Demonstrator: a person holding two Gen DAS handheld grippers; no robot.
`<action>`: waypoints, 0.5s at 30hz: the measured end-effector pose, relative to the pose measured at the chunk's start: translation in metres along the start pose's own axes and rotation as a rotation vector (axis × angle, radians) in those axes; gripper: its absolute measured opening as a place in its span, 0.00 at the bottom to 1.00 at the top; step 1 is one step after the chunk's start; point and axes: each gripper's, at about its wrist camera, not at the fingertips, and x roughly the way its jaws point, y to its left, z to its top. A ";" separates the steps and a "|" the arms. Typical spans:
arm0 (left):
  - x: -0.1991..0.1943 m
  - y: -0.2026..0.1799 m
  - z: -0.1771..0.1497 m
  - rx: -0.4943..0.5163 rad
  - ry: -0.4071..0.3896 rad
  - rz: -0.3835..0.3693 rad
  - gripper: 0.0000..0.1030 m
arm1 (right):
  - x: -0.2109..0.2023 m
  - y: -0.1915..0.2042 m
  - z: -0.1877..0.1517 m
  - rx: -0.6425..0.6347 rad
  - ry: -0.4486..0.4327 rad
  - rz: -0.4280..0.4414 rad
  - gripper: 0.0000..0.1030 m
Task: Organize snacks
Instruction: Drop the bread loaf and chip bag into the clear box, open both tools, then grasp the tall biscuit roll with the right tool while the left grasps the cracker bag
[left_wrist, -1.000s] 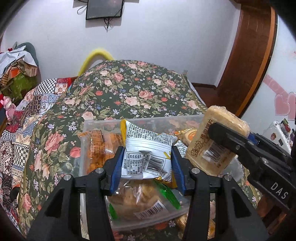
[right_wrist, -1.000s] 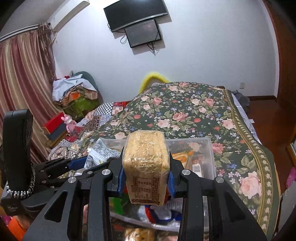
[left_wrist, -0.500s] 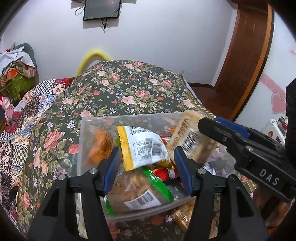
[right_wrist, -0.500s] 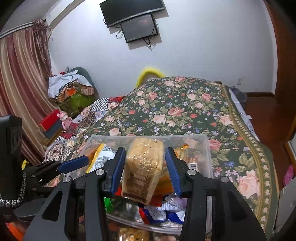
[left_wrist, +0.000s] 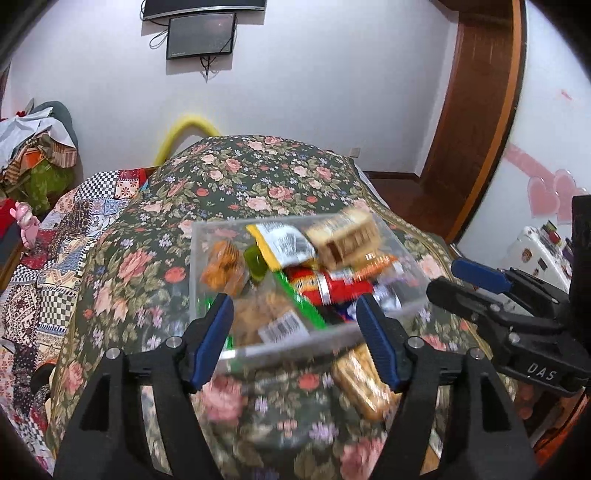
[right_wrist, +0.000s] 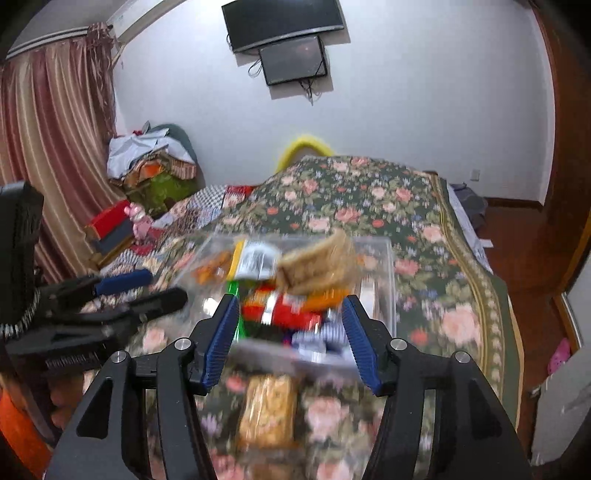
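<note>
You are spreading both hand-held grippers, left (left_wrist: 295, 339) and right (right_wrist: 288, 339), empty, their snack packets (left_wrist: 284, 247) now lying in the clear bin (left_wrist: 207, 236) on the bed (left_wrist: 258, 177).

**Snack bin heaped high on the floral bedspread**

The clear plastic bin (left_wrist: 229, 236) sits on the flowered cover, crammed with packets. On top, a white-and-yellow pouch (left_wrist: 284, 243) lies tilted, barcode up, touching a tan wrapped cake (left_wrist: 347, 236) that leans across the far right of the heap. An orange snack bag (left_wrist: 223, 267) stands by the left wall; red wrappers (left_wrist: 325, 284) fill the middle. One golden biscuit pack (right_wrist: 267, 410) lies outside, just in front of the bin.
</note>
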 end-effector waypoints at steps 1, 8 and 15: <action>-0.004 -0.001 -0.005 0.003 0.003 0.000 0.69 | -0.003 0.001 -0.007 -0.007 0.013 -0.006 0.53; -0.021 -0.008 -0.042 -0.012 0.055 -0.029 0.76 | -0.010 0.004 -0.055 0.013 0.117 0.005 0.53; -0.015 -0.013 -0.074 -0.020 0.133 -0.036 0.76 | 0.005 0.011 -0.099 0.012 0.253 0.038 0.53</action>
